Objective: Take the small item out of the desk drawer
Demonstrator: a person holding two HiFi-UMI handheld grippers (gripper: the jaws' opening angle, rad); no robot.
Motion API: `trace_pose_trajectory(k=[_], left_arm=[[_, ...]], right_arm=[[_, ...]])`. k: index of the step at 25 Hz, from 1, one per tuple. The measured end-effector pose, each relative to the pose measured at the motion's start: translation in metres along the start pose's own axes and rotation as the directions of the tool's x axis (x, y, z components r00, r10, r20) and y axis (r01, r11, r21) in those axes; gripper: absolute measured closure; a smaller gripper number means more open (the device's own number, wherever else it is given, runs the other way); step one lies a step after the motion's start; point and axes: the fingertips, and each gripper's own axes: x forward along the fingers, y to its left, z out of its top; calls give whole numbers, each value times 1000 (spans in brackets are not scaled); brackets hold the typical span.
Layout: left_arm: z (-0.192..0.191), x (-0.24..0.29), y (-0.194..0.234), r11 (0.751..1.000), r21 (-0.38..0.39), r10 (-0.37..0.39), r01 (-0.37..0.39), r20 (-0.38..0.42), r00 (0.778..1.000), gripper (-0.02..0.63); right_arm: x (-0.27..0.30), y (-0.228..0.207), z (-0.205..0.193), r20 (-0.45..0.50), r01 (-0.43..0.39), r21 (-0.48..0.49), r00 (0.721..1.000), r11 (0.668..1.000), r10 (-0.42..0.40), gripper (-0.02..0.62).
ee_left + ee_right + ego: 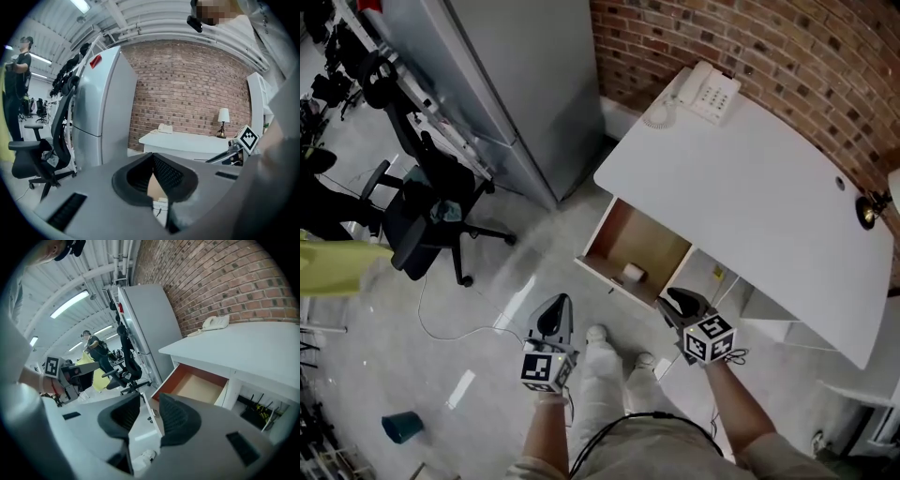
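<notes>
Under our feet in the head view runs a glossy pale-grey floor (487, 281), closed off at twelve to two o'clock by a rough red-brick wall (787, 47). A tall, smooth grey metal cabinet (516, 84) stands at eleven o'clock, with a black wheeled office chair (431, 211) at nine o'clock and a small teal cup (401, 427) on the floor at seven o'clock. The white desk (769, 187) fills the two-o'clock side; its top is flat and matte, curved along the far edge, and bears a white corded telephone (711, 92) at its far corner and a lamp (867, 210) at three o'clock. The drawer (609, 230) is pulled out of the desk, a white box with a bare light-wood bottom. In it, near the front panel, lies the small item (635, 273), a short white cylinder. We hold the right gripper (677, 300) just beside the drawer's front corner, its ribbed black jaws apart and clamping nothing; the item lies at ten o'clock from it, near but not touched. The left gripper (555, 309) hovers over the floor with its jaws drawn together at the tips and empty, the item at two o'clock from it.
</notes>
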Motion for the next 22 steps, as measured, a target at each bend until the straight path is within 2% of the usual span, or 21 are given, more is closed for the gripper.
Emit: trace_pose_trajectory(k=[10, 22], left_arm=[[-20, 51, 32, 995, -18, -101, 100, -50, 994, 601], [-63, 105, 65, 983, -35, -185, 183, -98, 978, 601]], right_arm=[[51, -7, -13, -82, 36, 33, 996, 999, -34, 445], [126, -27, -38, -222, 20, -21, 975, 1000, -24, 421]])
